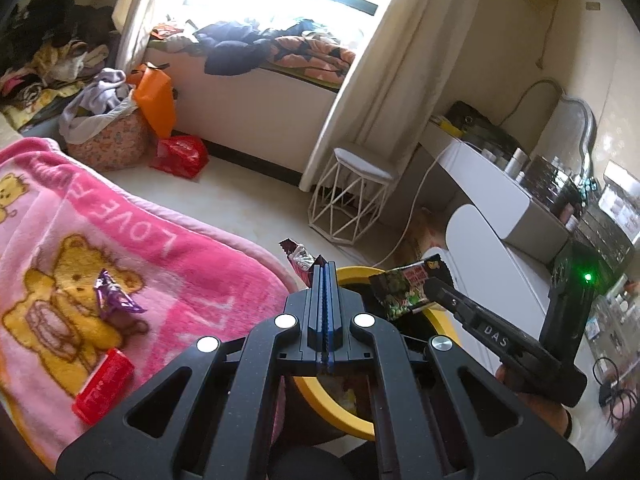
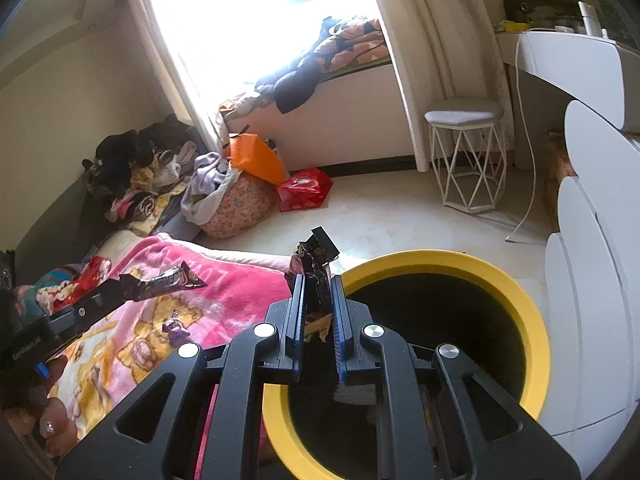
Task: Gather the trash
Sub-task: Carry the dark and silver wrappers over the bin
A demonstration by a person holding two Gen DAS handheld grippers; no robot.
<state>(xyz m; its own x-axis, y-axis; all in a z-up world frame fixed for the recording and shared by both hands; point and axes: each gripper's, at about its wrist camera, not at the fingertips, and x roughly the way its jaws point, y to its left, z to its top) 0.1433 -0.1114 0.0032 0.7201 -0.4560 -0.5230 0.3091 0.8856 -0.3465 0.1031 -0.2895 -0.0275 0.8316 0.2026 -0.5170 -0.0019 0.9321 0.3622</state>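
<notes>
My left gripper (image 1: 326,270) is shut on a dark brown wrapper (image 1: 298,258) that sticks out past its tips, just left of the bin's yellow rim (image 1: 320,396). The right wrist view shows that left gripper (image 2: 122,282) with the wrapper (image 2: 164,280) over the pink blanket (image 2: 240,280). My right gripper (image 2: 317,280) is shut on a green and dark snack packet (image 2: 316,252) above the bin's near rim (image 2: 440,258). From the left, the same right gripper (image 1: 430,286) holds the packet (image 1: 404,288) over the bin. A purple wrapper (image 1: 114,296) and a red pack (image 1: 104,388) lie on the blanket (image 1: 180,264).
A white wire stool (image 2: 464,160) stands on the pale floor beyond the bin. A white dresser (image 2: 592,280) flanks the bin on the right, with a cable (image 2: 528,160) hanging down. An orange bag (image 2: 256,160), a red bag (image 2: 304,192) and a full laundry basket (image 2: 236,204) sit by the window seat.
</notes>
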